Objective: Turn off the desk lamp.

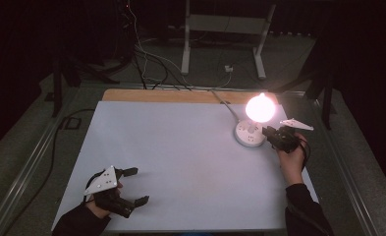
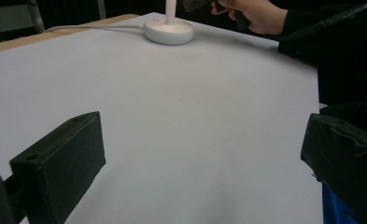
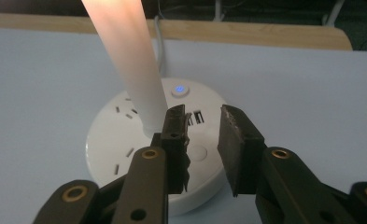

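Note:
A round white socket base (image 1: 249, 133) stands at the table's far right, with a glowing lamp globe (image 1: 260, 108) on it. In the right gripper view the lit stem (image 3: 125, 56) rises from the base (image 3: 120, 144), and a small button (image 3: 180, 88) glows blue. My right gripper (image 1: 270, 133) hovers at the base's right side. Its jaws (image 3: 202, 128) stand a narrow gap apart over the base top, with nothing between them. My left gripper (image 1: 137, 186) rests near the front left edge, wide open and empty (image 2: 204, 126). The base (image 2: 168, 31) lies far ahead of it.
A white sheet (image 1: 180, 157) covers the table, and a wooden strip (image 1: 161, 96) shows along the far edge. A grey cable (image 1: 226, 107) runs from the base off the back. Metal rails flank the table. A stand's white legs (image 1: 185, 49) and loose cables lie on the floor behind.

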Demonstrator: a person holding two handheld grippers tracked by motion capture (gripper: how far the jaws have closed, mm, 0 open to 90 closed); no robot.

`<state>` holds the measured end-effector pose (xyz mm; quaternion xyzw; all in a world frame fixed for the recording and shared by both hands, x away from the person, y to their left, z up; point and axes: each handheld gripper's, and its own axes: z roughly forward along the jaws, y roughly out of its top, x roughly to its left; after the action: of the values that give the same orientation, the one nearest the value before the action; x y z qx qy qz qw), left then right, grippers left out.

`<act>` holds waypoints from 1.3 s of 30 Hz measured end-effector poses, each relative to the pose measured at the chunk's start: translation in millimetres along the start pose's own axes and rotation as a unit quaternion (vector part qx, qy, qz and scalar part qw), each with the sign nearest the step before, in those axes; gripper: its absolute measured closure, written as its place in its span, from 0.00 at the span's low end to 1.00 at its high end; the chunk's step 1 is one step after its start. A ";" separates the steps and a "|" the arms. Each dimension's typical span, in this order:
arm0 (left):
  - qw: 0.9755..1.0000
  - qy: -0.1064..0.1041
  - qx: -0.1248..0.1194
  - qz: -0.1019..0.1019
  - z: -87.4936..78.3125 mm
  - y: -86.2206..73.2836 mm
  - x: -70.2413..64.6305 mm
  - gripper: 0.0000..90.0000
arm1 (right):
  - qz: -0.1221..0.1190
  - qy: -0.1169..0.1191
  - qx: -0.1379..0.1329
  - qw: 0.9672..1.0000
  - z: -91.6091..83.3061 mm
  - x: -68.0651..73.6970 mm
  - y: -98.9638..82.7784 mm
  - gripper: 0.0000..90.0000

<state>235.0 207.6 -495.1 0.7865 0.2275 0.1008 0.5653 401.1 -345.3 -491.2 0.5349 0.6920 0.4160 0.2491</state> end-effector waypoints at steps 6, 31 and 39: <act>1.000 -0.001 -0.002 -0.001 -0.1 0.2 -0.2 0.00 | -0.017 -0.005 0.017 1.000 9.1 -0.2 -2.3 0.86; 1.000 -0.004 -0.005 -0.006 -0.3 0.4 0.4 0.00 | -0.057 -0.032 0.043 0.997 20.2 7.1 -5.8 1.00; 1.000 -0.003 -0.004 -0.005 -0.5 0.2 0.3 0.00 | -0.059 -0.038 0.033 0.997 18.9 5.9 -9.0 1.00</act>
<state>235.2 208.2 -494.7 0.7835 0.2290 0.0963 0.5696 409.5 -334.6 -508.2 0.5168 0.7255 0.3566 0.2817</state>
